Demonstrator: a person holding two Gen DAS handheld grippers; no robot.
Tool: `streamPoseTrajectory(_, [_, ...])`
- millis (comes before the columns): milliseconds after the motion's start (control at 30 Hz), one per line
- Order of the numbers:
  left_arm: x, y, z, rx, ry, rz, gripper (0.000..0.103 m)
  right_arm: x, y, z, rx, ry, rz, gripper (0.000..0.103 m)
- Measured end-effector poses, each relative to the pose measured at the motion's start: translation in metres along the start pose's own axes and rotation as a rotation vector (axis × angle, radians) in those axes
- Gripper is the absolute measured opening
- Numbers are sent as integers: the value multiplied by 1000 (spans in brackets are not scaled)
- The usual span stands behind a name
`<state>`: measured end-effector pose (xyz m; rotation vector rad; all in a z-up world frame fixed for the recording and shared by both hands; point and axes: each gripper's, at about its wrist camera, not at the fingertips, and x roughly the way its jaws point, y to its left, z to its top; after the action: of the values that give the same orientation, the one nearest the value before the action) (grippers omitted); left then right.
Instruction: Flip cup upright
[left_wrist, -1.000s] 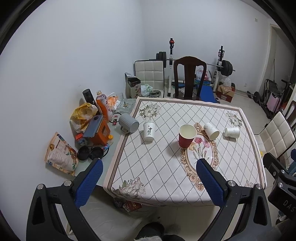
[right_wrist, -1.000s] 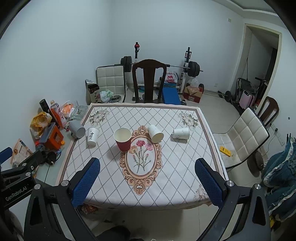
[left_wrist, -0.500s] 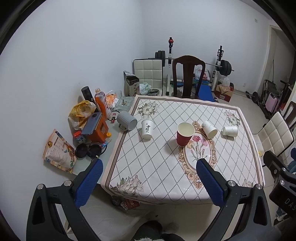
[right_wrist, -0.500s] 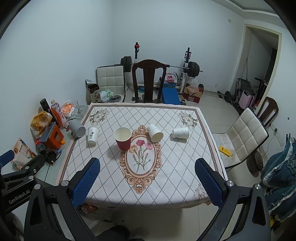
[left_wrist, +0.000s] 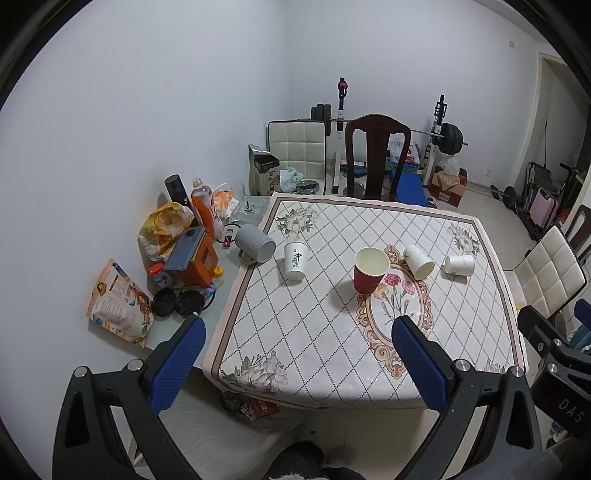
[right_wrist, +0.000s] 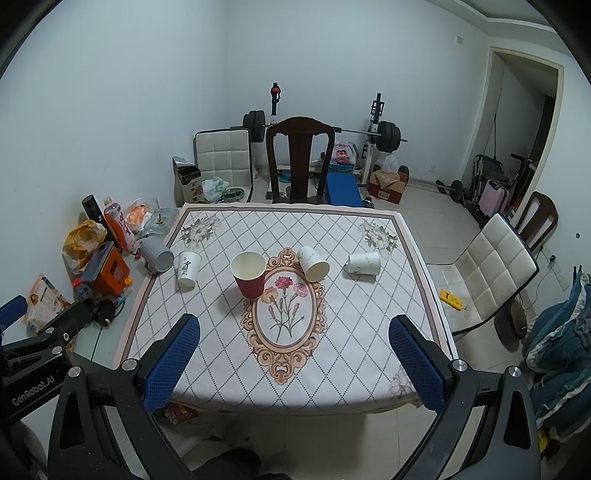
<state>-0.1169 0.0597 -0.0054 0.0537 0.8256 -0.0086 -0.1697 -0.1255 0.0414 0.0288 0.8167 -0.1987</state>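
On the table's patterned cloth (right_wrist: 332, 350) a red paper cup (right_wrist: 250, 274) (left_wrist: 369, 270) and a white cup with green writing (right_wrist: 187, 268) (left_wrist: 295, 260) stand upright. Two white cups lie on their sides: one (right_wrist: 313, 263) (left_wrist: 418, 261) by the floral oval, one (right_wrist: 364, 262) (left_wrist: 459, 265) further right. A grey mug (right_wrist: 157, 254) (left_wrist: 255, 248) lies on its side at the left edge. My left gripper (left_wrist: 297, 363) and right gripper (right_wrist: 293, 360) are open and empty, held back from the table's near edge, far from the cups.
A dark wooden chair (right_wrist: 300, 158) stands at the table's far side, a white padded chair (right_wrist: 491, 266) to the right. Bottles, bags and an orange box (right_wrist: 109, 271) clutter a low surface left of the table. Weights and a barbell rack (right_wrist: 376, 129) stand against the back wall.
Both grippers have drawn back and up a little from the table; the cups look smaller and further off. Nothing on the table has moved.
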Motion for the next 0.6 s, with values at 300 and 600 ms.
streamPoseTrajectory(300, [0, -1, 3, -2, -2, -5, 103, 1, 2, 0, 0, 0, 1, 103])
streamPoseTrajectory(600, [3, -5, 1, 9, 14, -5, 103, 2, 2, 0, -1, 6, 2, 103])
